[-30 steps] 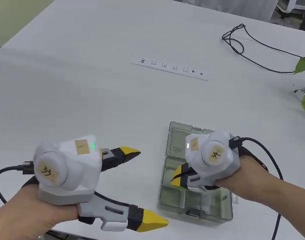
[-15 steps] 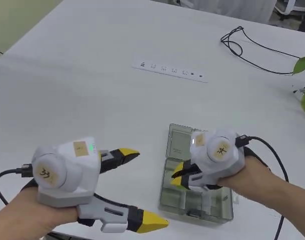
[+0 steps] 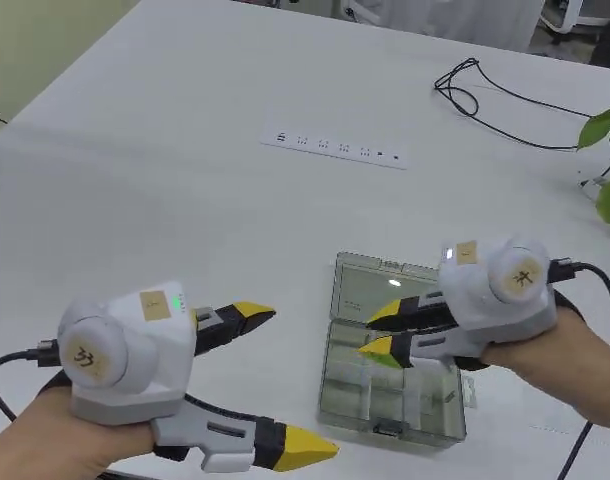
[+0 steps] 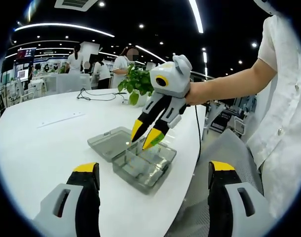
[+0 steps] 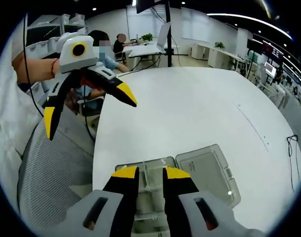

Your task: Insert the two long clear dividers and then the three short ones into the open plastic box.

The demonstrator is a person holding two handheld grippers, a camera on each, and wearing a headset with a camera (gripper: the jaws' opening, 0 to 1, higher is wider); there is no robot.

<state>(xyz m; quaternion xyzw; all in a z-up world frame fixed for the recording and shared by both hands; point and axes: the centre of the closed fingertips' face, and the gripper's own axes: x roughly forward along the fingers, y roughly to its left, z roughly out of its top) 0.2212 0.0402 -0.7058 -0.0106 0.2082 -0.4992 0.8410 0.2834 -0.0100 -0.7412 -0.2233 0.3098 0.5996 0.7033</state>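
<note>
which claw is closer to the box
Right. The right claw hovers just above the box, over its open base. The left claw is off to the box's left, over bare table, clearly apart from it.

Bright, even light from ceiling strips; soft shadows; gripper views curve at edges
</note>
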